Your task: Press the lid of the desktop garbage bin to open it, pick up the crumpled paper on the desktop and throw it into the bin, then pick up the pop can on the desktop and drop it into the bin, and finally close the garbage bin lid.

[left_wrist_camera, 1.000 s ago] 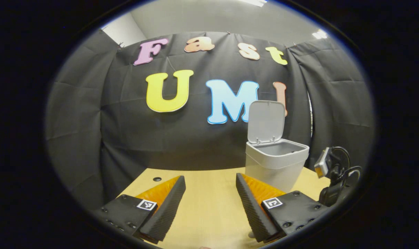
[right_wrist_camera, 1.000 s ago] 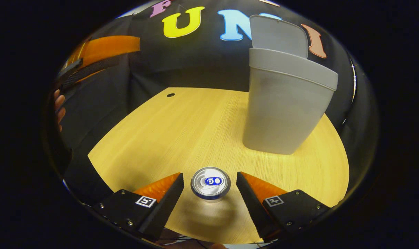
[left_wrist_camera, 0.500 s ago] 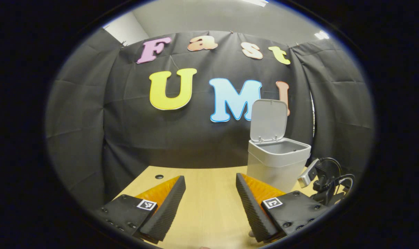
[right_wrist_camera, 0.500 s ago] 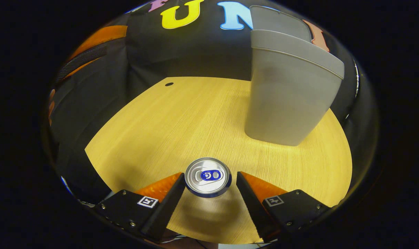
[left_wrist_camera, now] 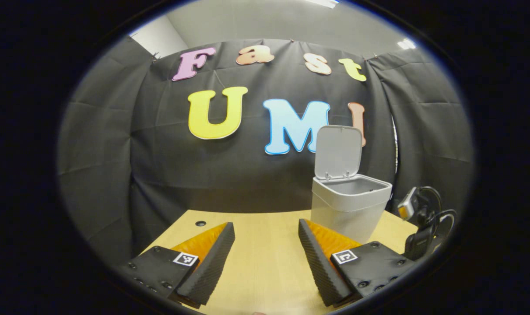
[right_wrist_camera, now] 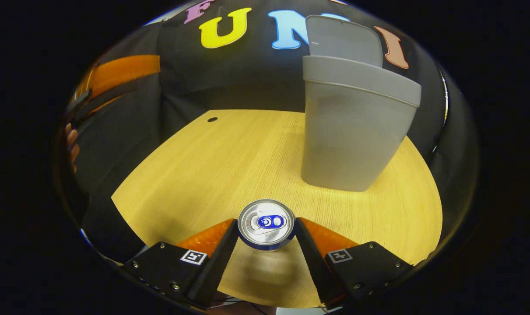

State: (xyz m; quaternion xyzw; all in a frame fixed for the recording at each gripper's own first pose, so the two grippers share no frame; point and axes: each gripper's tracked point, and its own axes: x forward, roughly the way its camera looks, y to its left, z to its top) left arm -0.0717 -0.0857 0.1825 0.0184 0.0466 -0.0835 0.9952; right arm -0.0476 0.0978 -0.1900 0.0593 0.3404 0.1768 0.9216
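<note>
While one pop can stands upright low in the right gripper view, the right gripper is clenched on it, both fingers pressing its sides.

In the left gripper view, going left to right: a small dark hole sits in the wooden surface at lower left; the left gripper hangs released at bottom centre, its two fingers spread wide over bare wood with nothing between them; one grey garbage bin stands right of centre with its lid raised upright. In the right gripper view, a hand shows at the far left edge, the can sits at bottom centre, and the bin stands at upper right, apart from the can.
</note>
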